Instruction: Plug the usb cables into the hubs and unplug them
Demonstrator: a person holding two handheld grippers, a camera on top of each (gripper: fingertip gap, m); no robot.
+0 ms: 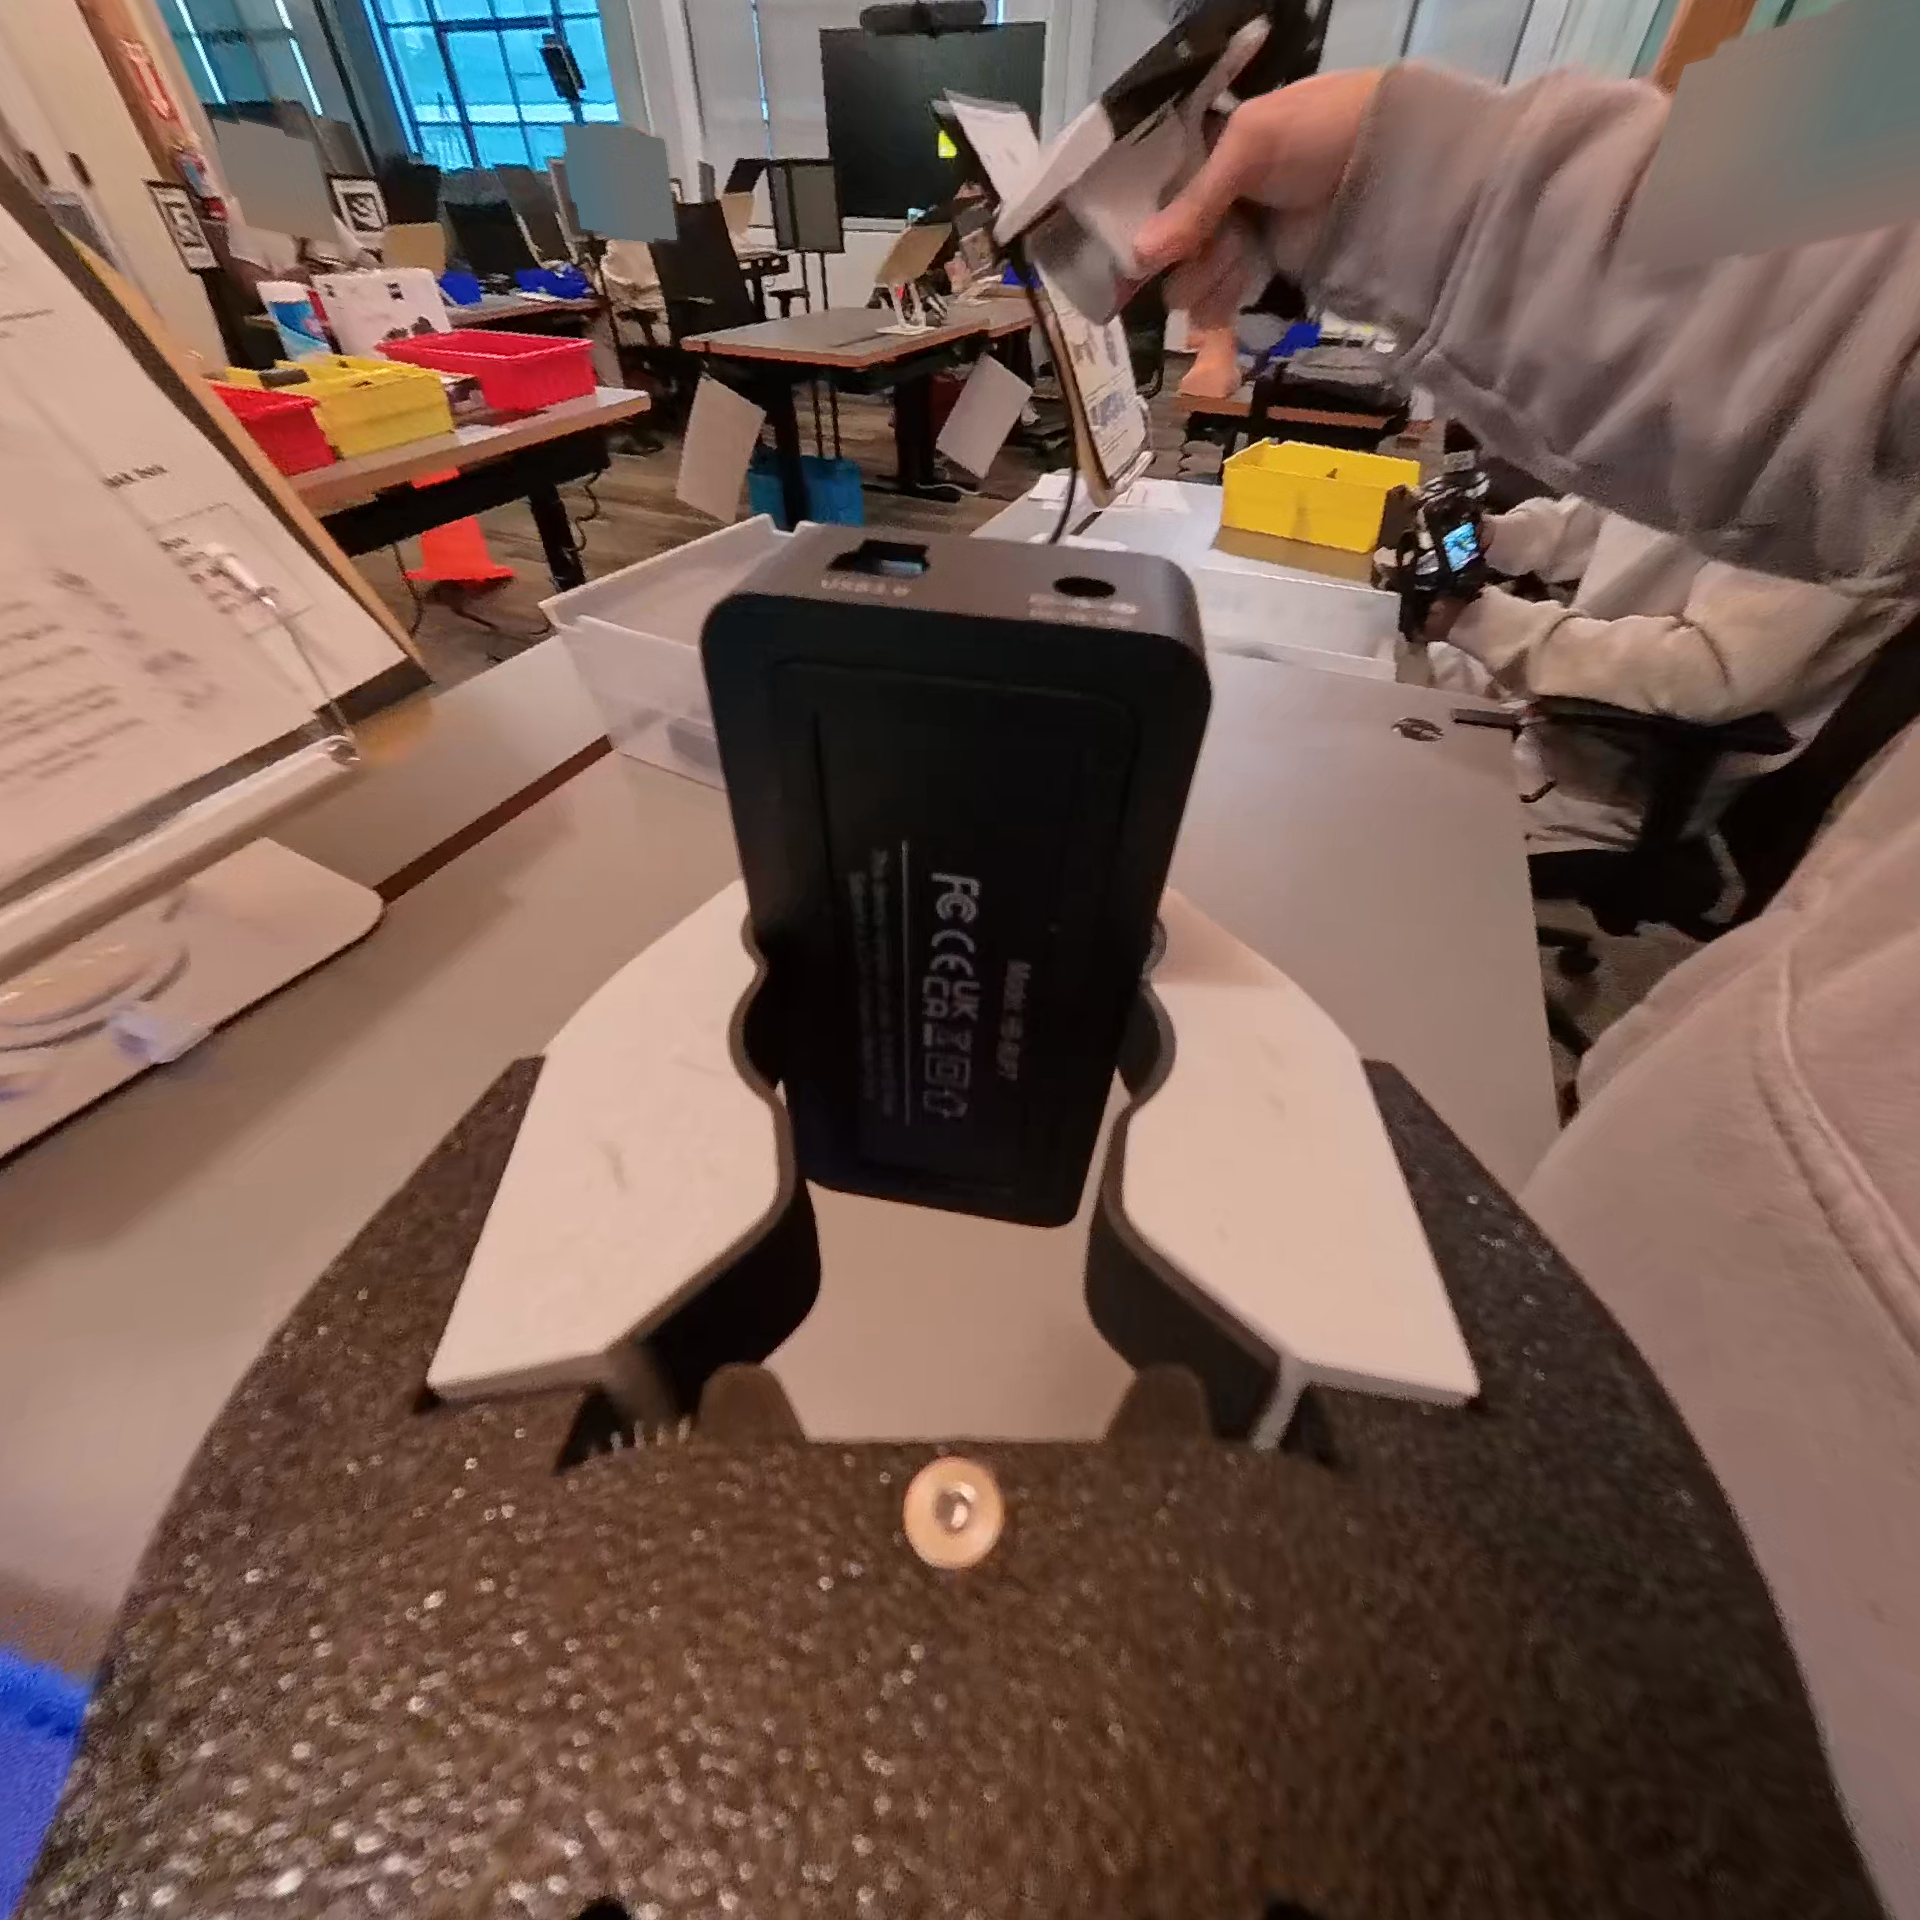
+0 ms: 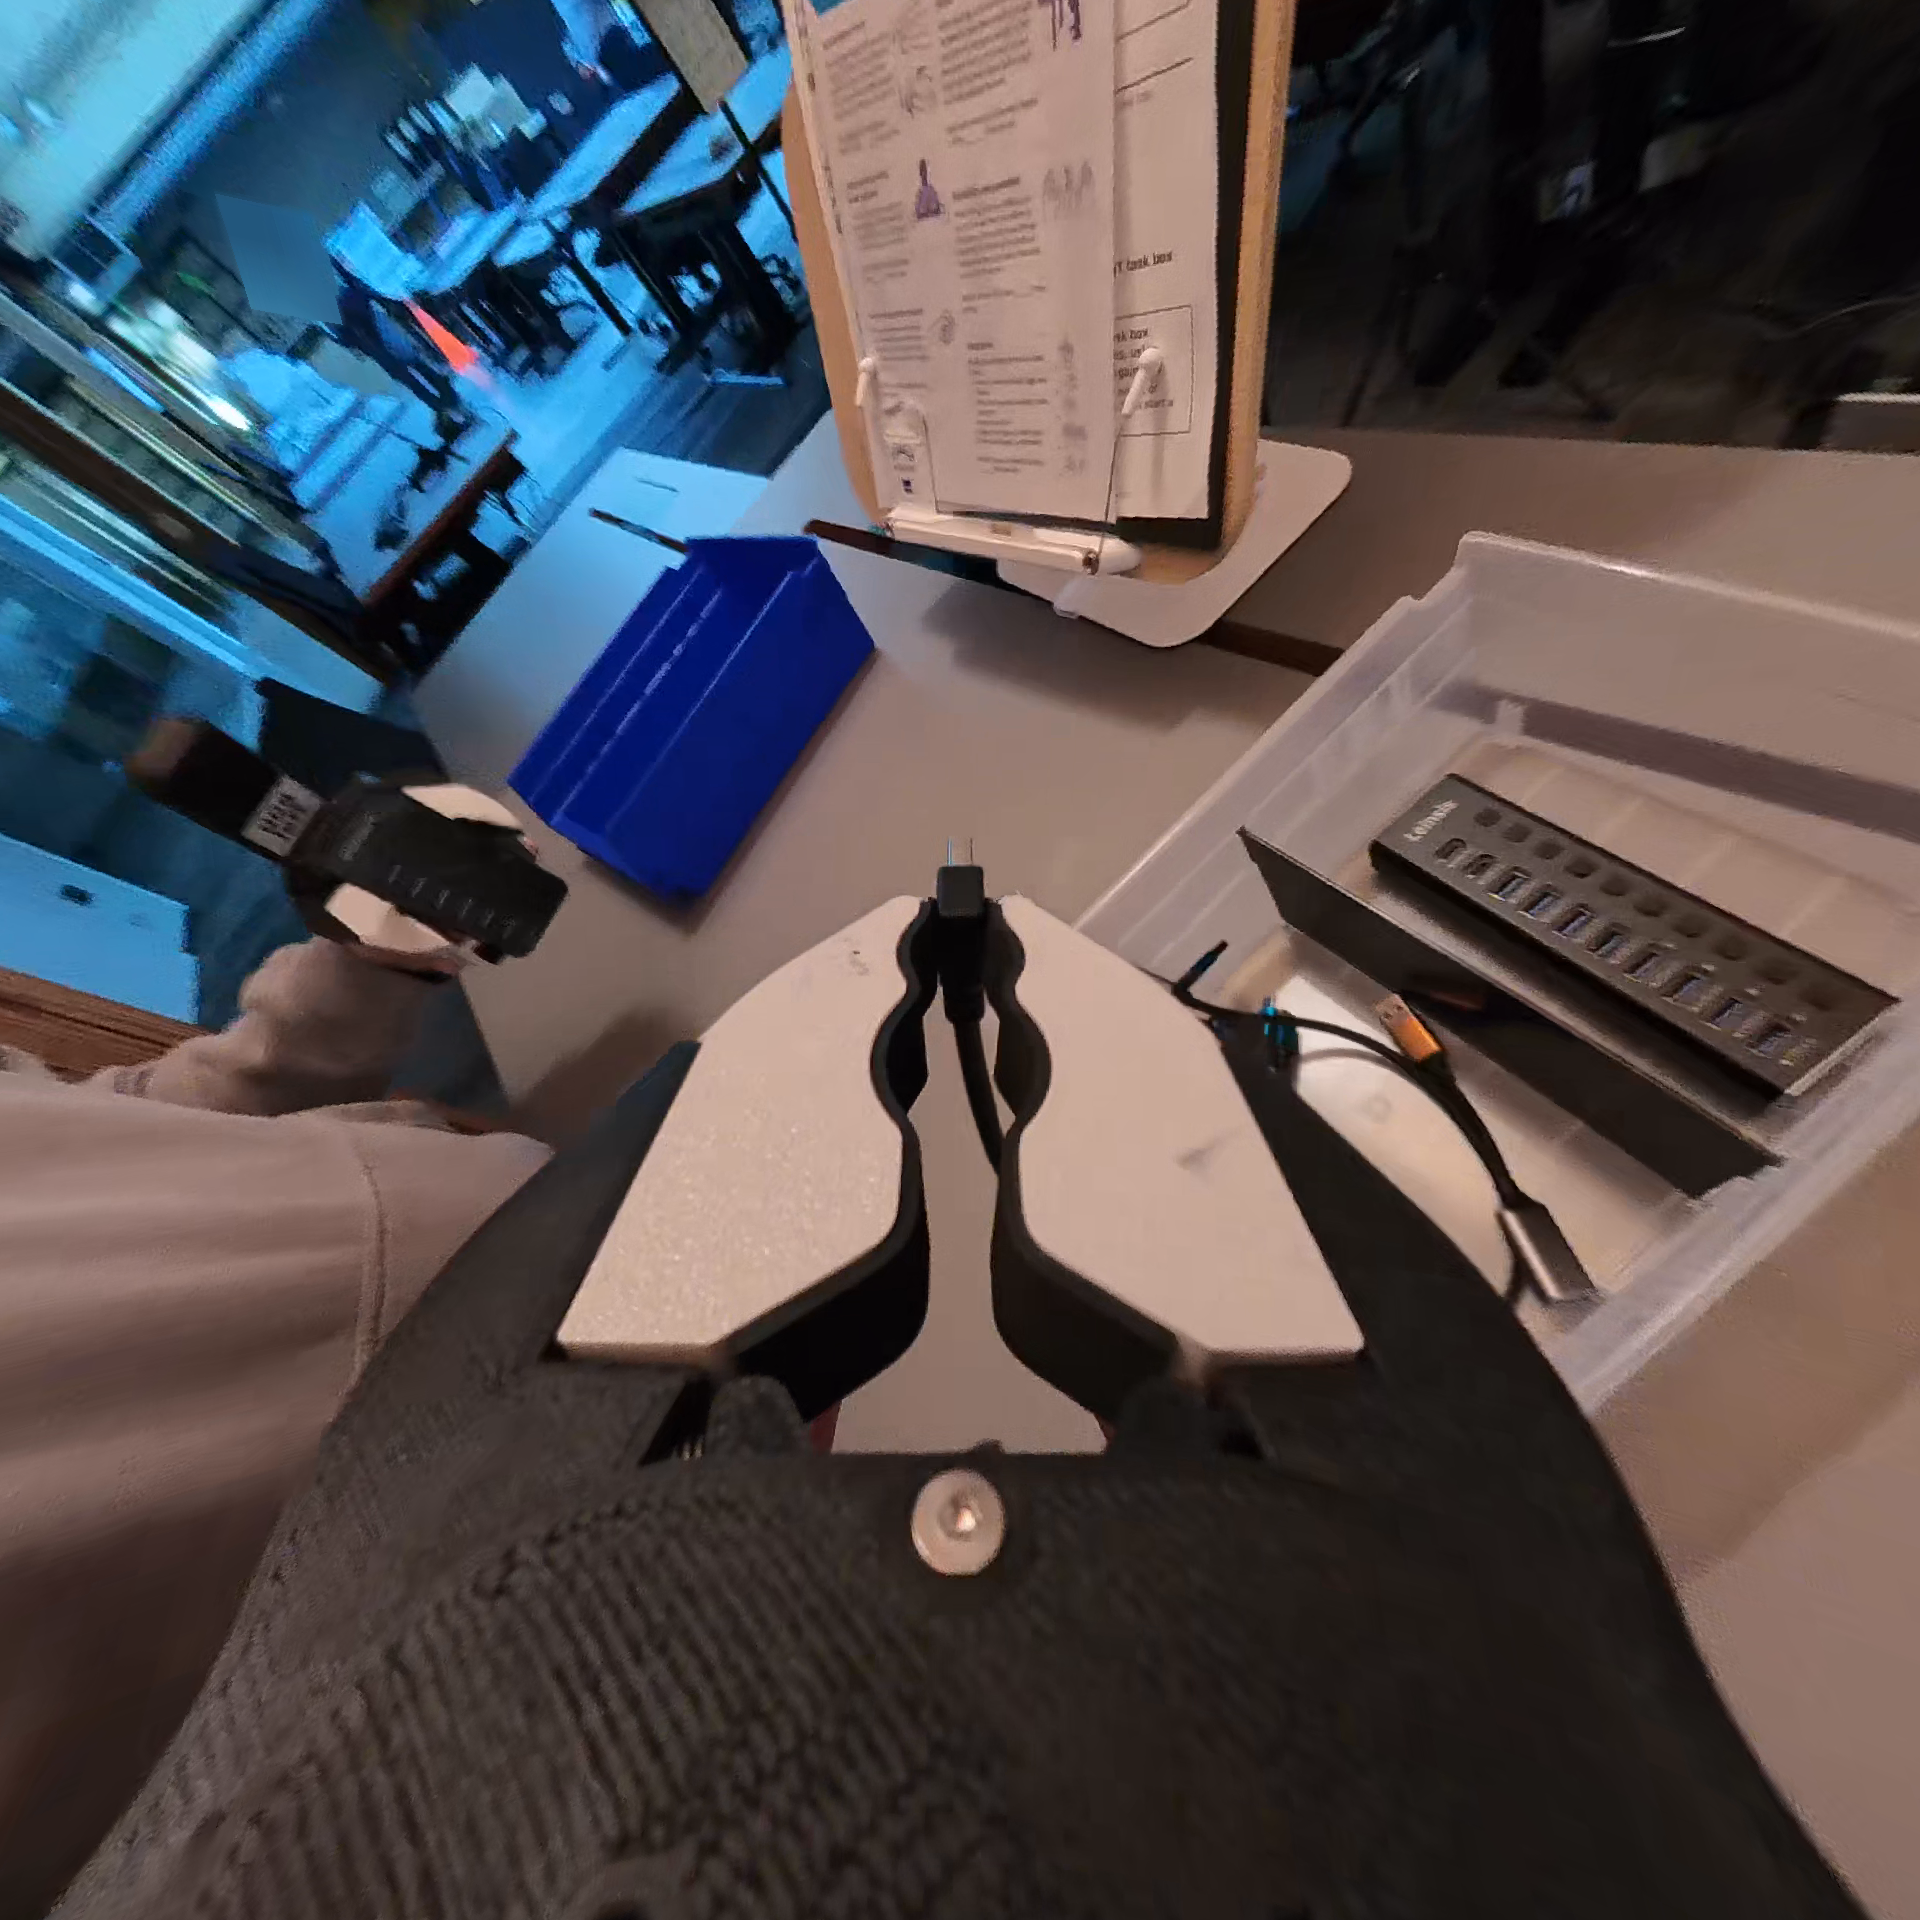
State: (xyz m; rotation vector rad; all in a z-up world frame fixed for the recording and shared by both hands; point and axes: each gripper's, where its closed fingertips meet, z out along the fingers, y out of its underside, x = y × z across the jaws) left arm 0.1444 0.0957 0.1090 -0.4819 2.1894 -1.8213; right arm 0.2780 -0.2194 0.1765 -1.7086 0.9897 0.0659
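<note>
- While the small black hub (image 1: 956, 883) is held up above the desk (image 1: 1351, 831), it is clamped across its lower half by the left tool (image 1: 951, 997), its flat back with printed markings turned to the camera
- Two sockets are seen on the hub's far end face, one rectangular and one round, both unoccupied
- In the right wrist view the same hub (image 2: 447, 883) is picked out at the left, gripped in the left tool (image 2: 416, 883) off the desk edge, a row of ports showing along its side
- The right tool (image 2: 958, 920) is closed on a black usb cable (image 2: 971, 1049) just behind its plug (image 2: 958, 883), the small metal tip poking out past the fingertips
- The plug and the held hub are kept well apart, nothing being mated
- From the left wrist view the right tool (image 1: 1091, 197) is seen raised at the upper right in a hand (image 1: 1247, 187), the cable (image 1: 1070, 457) hanging down from it
- A clear tray (image 2: 1558, 582) is set on the desk at the right, and a long black multi-port hub (image 2: 1631, 935) is lying inside it
- Loose cables are also lying in the tray, among them an orange-tipped connector (image 2: 1413, 1023)
- A blue bin (image 2: 696, 717) and a document stand (image 2: 1039, 312) are placed farther back on the desk
</note>
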